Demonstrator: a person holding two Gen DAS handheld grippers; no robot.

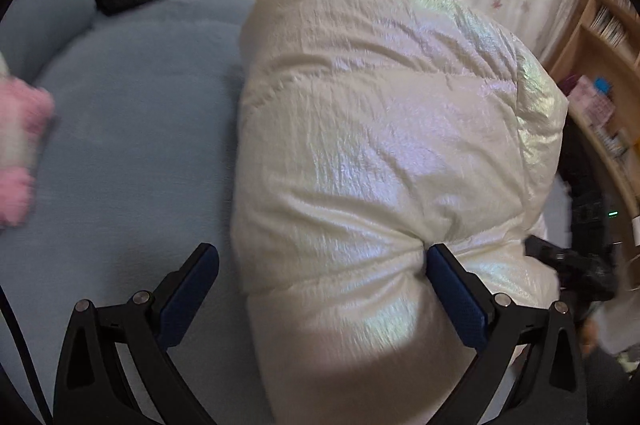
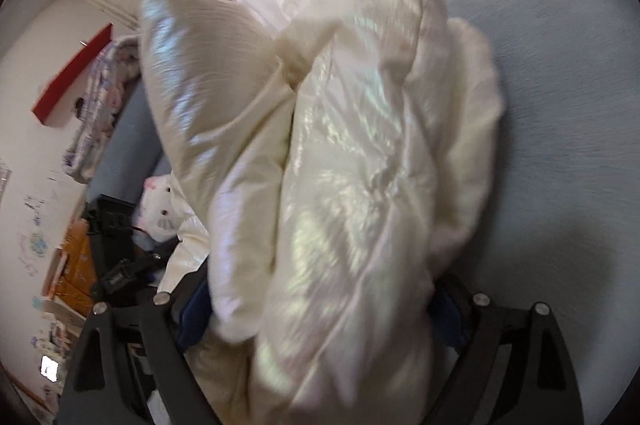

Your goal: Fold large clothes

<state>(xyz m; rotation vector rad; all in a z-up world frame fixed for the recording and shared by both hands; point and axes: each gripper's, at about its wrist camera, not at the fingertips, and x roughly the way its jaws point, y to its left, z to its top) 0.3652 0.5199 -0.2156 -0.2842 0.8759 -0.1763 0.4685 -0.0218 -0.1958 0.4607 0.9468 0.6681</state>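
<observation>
Mid-fold, it seems: the cream puffer jacket [image 1: 384, 153] lies bundled on the blue bed [image 1: 132, 129], ahead of both tools. The left tongs [image 1: 320, 265] are spread, one finger denting the jacket. The right tongs [image 2: 316, 309] pinch a thick bunch of jacket. Next, I judge: lay that bunch over and flatten.

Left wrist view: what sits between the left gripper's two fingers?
The cream puffer jacket fills most of the open left gripper; bare blue bed cover shows beside its left finger.
</observation>
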